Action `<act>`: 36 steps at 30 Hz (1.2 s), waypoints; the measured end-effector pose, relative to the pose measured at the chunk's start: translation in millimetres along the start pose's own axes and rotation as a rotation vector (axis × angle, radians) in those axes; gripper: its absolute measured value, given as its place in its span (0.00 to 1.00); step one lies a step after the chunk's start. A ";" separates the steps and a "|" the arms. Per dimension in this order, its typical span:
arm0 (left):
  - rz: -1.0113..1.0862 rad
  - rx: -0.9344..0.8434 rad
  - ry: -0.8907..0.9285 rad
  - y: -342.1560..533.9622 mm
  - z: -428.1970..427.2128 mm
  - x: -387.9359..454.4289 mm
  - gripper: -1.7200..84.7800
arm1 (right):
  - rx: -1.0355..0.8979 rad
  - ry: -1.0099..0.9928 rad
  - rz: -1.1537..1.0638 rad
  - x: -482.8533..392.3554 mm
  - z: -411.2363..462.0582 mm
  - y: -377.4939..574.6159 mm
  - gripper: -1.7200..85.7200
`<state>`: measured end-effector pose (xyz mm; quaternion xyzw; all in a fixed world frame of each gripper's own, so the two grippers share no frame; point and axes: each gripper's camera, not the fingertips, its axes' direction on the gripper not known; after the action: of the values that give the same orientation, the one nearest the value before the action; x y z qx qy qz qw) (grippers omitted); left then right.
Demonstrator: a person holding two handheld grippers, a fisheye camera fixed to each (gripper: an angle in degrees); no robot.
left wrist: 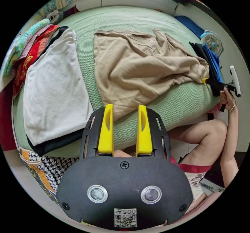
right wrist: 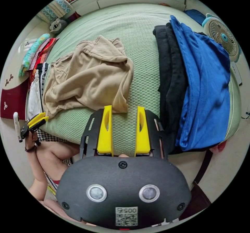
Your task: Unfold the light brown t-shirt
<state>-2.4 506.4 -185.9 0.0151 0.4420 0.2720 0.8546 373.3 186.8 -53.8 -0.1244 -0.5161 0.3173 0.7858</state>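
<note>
Light brown t-shirt (left wrist: 140, 68) lies rumpled mid-bed (left wrist: 125, 19), both grippers (left (left wrist: 125, 110), right (right wrist: 124, 111)) fingers spread, holding nothing; risk: grabbing doubled layers, or dragging it into the white stack (left wrist: 52, 87) alongside.

No legible text anywhere

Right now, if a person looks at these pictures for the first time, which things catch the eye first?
The crumpled light brown t-shirt in the middle of the green bed draws the eye first. On one side of it lies a folded white garment; on the other, a bright blue garment rests on black clothes. Both tools, left and right, stand open near the bed's edge with yellow jaws apart.
</note>
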 end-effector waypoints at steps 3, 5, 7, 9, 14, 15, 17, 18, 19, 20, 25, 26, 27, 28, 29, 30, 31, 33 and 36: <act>0.058 -0.063 -0.121 -9.9 18.9 17.5 0.15 | 0.061 -0.044 -0.046 -3.3 -7.2 7.1 0.08; 0.060 -0.067 -0.144 -15.5 23.8 25.7 0.13 | 0.078 -0.086 -0.043 -5.5 -10.8 11.6 0.04; 0.055 -0.050 -0.138 -16.8 22.7 30.1 0.11 | 0.088 -0.063 0.005 -6.3 -11.1 17.7 0.02; 0.082 -0.068 -0.173 -18.8 20.2 35.2 0.10 | 0.050 -0.095 0.025 -10.4 -16.2 27.7 0.01; 0.176 -0.084 -0.188 -6.8 -30.5 41.9 0.09 | 0.065 -0.041 -0.093 -23.9 -60.4 66.8 0.01; 0.188 -0.090 -0.179 -4.3 -35.2 42.4 0.09 | 0.062 -0.031 -0.103 -23.3 -68.1 76.6 0.01; 0.230 -0.124 -0.173 5.9 -41.7 44.4 0.09 | 0.041 -0.025 -0.104 -20.5 -70.6 89.2 0.01; 0.245 -0.144 -0.178 8.1 -38.9 45.4 0.09 | 0.014 -0.008 -0.102 -18.8 -64.1 96.0 0.01; 0.263 -0.188 -0.172 11.0 -31.0 46.2 0.09 | -0.006 -0.001 -0.101 -18.0 -58.5 98.8 0.01; 0.256 -0.219 -0.156 12.4 -23.8 44.3 0.09 | -0.051 -0.002 -0.088 -15.7 -44.1 103.1 0.01; 0.168 -0.209 -0.255 18.8 -39.3 24.4 0.05 | -0.144 0.105 -0.115 -22.9 -16.2 122.2 0.06; 0.146 -0.174 -0.280 19.2 -52.0 16.6 0.05 | -0.119 0.128 -0.127 -27.6 -24.4 125.4 0.08; 0.132 -0.148 -0.277 18.8 -58.9 12.3 0.05 | -0.070 0.142 -0.142 -34.1 -36.1 126.2 0.09; 0.096 -0.084 -0.241 16.6 -73.1 2.8 0.05 | -0.037 0.145 -0.151 -38.1 -42.5 125.8 0.10; 0.054 -0.022 -0.192 12.6 -84.8 -7.0 0.06 | 0.039 0.139 -0.180 -49.2 -55.4 123.8 0.12; 0.033 0.008 -0.170 9.8 -89.2 -11.6 0.07 | 0.109 0.121 -0.216 -63.4 -65.2 119.9 0.14; -0.018 0.061 -0.140 2.5 -94.5 -20.6 0.08 | 0.143 0.112 -0.233 -71.5 -68.7 117.2 0.14; -0.089 0.109 -0.121 -10.8 -93.8 -31.4 0.09 | 0.255 0.115 -0.309 -107.8 -68.1 102.2 0.15; -0.174 0.137 -0.061 -33.2 -81.4 -44.0 0.10 | 0.273 0.120 -0.338 -146.8 -40.7 71.5 0.16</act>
<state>-69.8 439.5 -211.4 0.0434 0.4331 0.1650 0.8850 344.0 155.1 -216.4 0.0528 -0.4342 0.2404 0.8666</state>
